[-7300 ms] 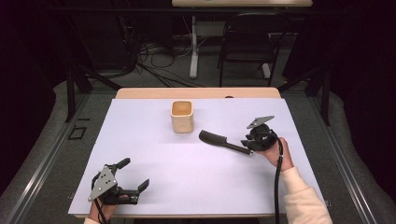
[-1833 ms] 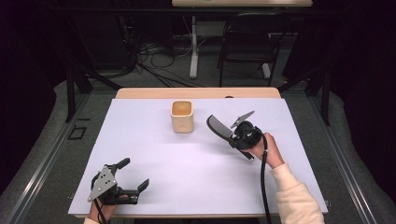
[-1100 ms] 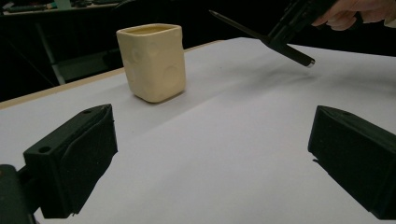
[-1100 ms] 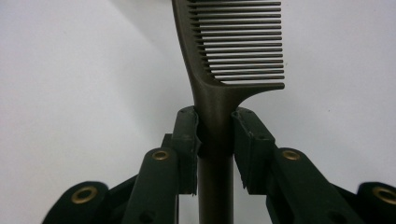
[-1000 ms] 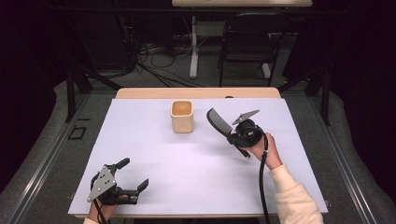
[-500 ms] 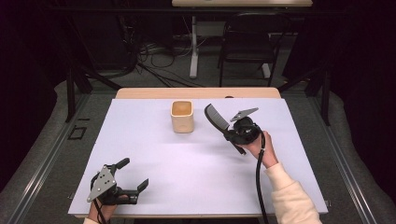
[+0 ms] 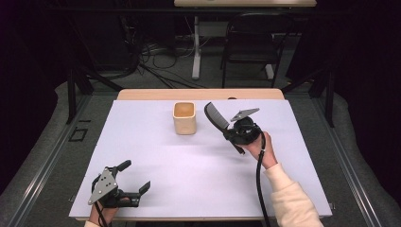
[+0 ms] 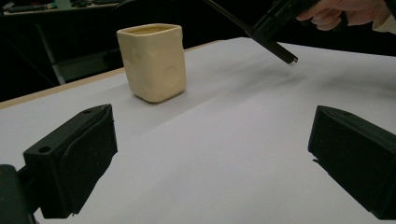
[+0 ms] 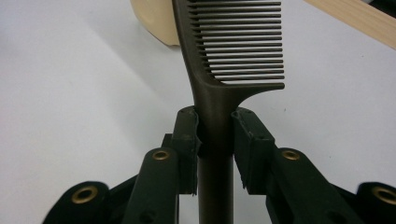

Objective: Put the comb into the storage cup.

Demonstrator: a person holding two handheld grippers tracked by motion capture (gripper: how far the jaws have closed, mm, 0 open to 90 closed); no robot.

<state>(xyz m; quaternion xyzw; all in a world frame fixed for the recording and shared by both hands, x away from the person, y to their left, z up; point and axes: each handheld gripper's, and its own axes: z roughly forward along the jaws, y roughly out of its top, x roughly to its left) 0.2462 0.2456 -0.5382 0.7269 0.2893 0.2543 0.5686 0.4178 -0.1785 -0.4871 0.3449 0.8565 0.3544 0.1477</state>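
Observation:
A black comb [image 7: 215,115] hangs in the air just right of a cream square cup [image 7: 184,117] that stands upright at the table's back middle. My right gripper [image 7: 231,133] is shut on the comb's handle [image 9: 215,121], with the toothed end [image 9: 243,42] pointing up and toward the cup [image 9: 156,21]. At the near left corner my left gripper [image 7: 135,179] rests low over the white table [image 7: 189,165], its jaws wide open and nothing between them. The left gripper view looks past its fingers [image 8: 74,158] to the cup [image 8: 153,60] and the comb's handle tip [image 8: 280,50].
The white sheet covers the table, with a wooden strip [image 7: 198,94] along the far edge. A chair [image 7: 250,42] and cables lie on the dark floor beyond. The right hand's cable [image 7: 259,179] trails toward the front edge.
The right gripper has lifted the comb off the table and carried it left and back toward the cup, tilting its toothed end upward. The left gripper has stayed put.

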